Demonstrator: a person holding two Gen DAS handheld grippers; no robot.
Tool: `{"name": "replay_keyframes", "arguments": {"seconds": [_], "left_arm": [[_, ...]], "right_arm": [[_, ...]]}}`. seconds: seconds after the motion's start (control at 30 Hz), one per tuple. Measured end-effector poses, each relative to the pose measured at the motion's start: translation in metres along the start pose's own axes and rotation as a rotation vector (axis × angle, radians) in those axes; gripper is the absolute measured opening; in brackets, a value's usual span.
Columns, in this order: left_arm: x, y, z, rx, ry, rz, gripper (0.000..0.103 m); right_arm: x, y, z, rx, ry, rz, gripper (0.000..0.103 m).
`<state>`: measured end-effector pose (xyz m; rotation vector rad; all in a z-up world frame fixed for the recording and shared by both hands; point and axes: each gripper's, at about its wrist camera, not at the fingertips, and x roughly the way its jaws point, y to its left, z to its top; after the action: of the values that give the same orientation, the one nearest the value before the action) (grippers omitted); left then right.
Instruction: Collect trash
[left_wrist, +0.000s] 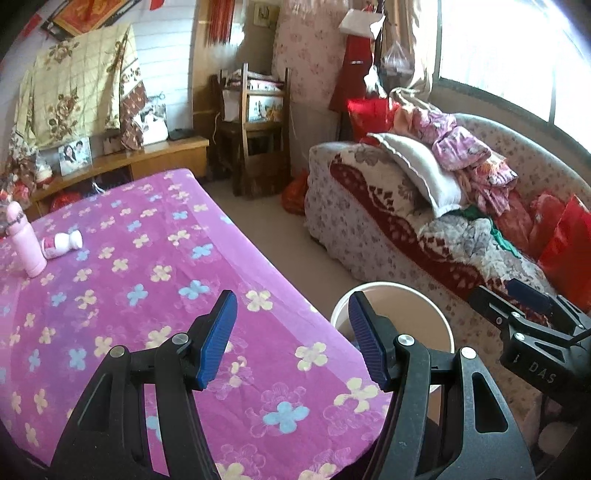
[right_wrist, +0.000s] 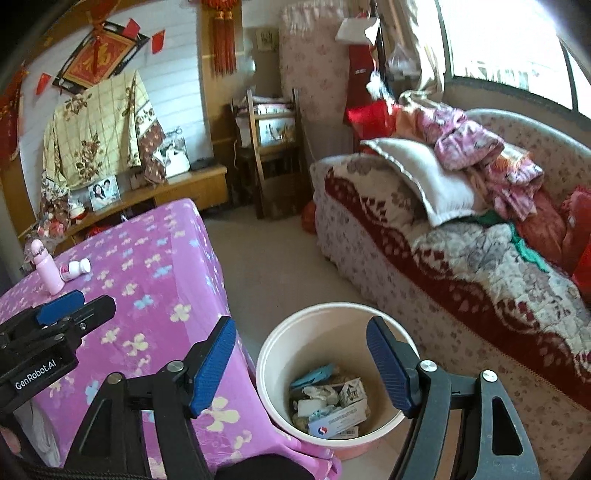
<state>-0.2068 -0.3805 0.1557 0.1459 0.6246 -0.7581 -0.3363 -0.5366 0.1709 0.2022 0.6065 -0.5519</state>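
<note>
- Surface (left_wrist: 155, 258) under purple flowered cloth, nearly bare.
- Bin (right_wrist: 291, 332) on floor beside it, holding cartons and wrappers.
- Left tool (left_wrist: 291, 339) and right tool (right_wrist: 301, 365) both agape, empty.
- Small white bottle (left_wrist: 61, 243) lying tipped beside upright pink flask (left_wrist: 26, 243), far corner; likely next: long left reach.

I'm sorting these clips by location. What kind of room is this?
Probably a lived-in home bedroom or sitting room: a floral-covered sofa bed piled with blankets, framed family photos on a low wooden cabinet, and a table under a purple flowered cloth.
</note>
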Motion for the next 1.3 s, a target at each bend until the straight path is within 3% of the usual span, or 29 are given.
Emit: {"name": "replay_keyframes", "arguments": {"seconds": [0.27, 0.57, 0.77, 1.3], "left_arm": [[-0.026, -0.001, -0.001, 0.005, -0.062, -0.004, 0.062], [-0.033, 0.003, -0.003, -0.01, -0.075, -0.005, 0.062], [-0.035, 0.003, -0.004, -0.011, -0.077, -0.004, 0.062], [-0.036, 0.004, -0.004, -0.01, -0.072, 0.015, 0.062]], "right_arm": [[-0.034, 0.009, 0.004, -0.004, -0.073, -0.005, 0.075], [-0.055, 0.018, 0.006, -0.029, -0.123, -0.008, 0.079], [-0.058, 0.019, 0.007, -0.029, -0.133, -0.012, 0.084], [-0.051, 0.02, 0.007, -0.037, -0.11, 0.003, 0.085]]}}
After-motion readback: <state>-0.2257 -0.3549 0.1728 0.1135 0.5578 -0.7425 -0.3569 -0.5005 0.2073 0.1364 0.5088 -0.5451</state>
